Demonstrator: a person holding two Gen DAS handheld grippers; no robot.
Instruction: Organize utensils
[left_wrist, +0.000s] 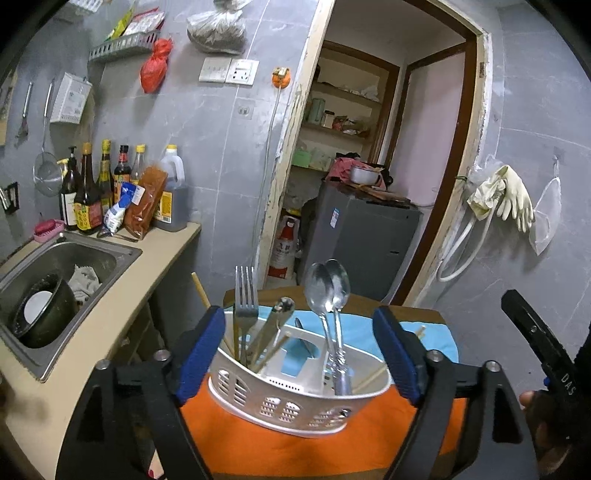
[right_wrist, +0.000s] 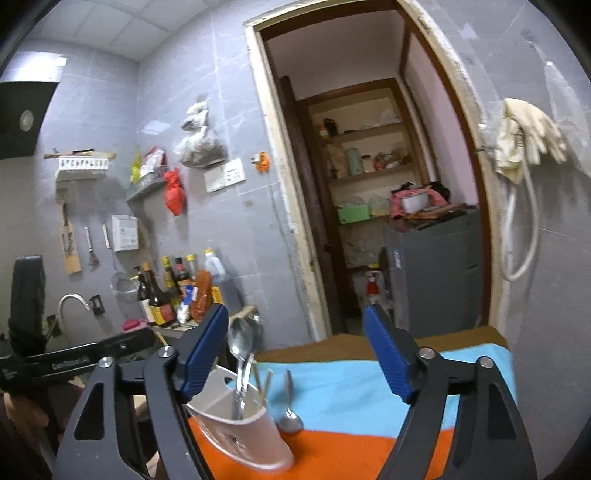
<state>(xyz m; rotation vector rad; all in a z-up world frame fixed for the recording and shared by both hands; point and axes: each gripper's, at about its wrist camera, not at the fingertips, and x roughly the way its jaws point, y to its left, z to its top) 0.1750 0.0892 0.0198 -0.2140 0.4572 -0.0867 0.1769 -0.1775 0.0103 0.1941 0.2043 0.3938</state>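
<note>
Your left gripper (left_wrist: 299, 347) fingers are released around the light plastic utensil caddy (left_wrist: 295, 402). Right gripper (right_wrist: 295, 354) is released too; between its fingers lies a spoon (right_wrist: 289, 406) (thin, slippery steel), so pinch its handle mid-length.

Left gripper (left_wrist: 299, 356) and right gripper (right_wrist: 295, 354) both gape wide, apparently empty.
</note>
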